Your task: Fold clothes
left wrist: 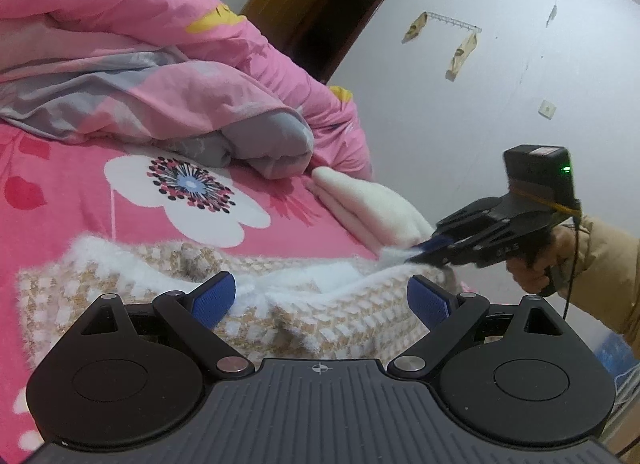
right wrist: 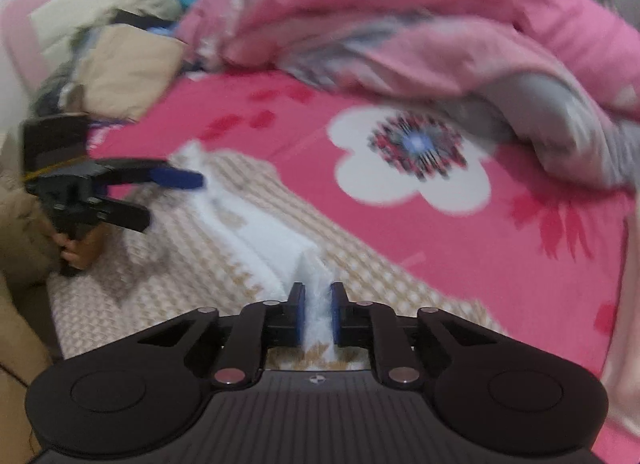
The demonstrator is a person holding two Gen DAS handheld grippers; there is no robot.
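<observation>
A fuzzy beige-and-white checked sweater (left wrist: pixel 320 324) with a white fluffy trim (right wrist: pixel 260 220) lies on the pink bed. My left gripper (left wrist: pixel 320 296) is open just above it, with the knit showing between its blue pads (left wrist: pixel 214 296). Seen from the right wrist view, the left gripper (right wrist: pixel 174 202) has its upper finger against the far end of the trim. My right gripper (right wrist: pixel 318 312) is shut on the near end of the white trim and lifts it into a ridge. The left wrist view shows the right gripper (left wrist: pixel 412 255) pinching that fluffy edge at the sweater's right side.
A folded white garment (left wrist: pixel 372 204) lies beyond the sweater near the bed's edge. A bunched pink and grey duvet (left wrist: pixel 160 76) fills the back of the flowered sheet (right wrist: pixel 440 244). Piled clothes (right wrist: pixel 128 64) sit at the far left. A white wall (left wrist: pixel 460 104) and dark doorway (left wrist: pixel 332 20) stand behind.
</observation>
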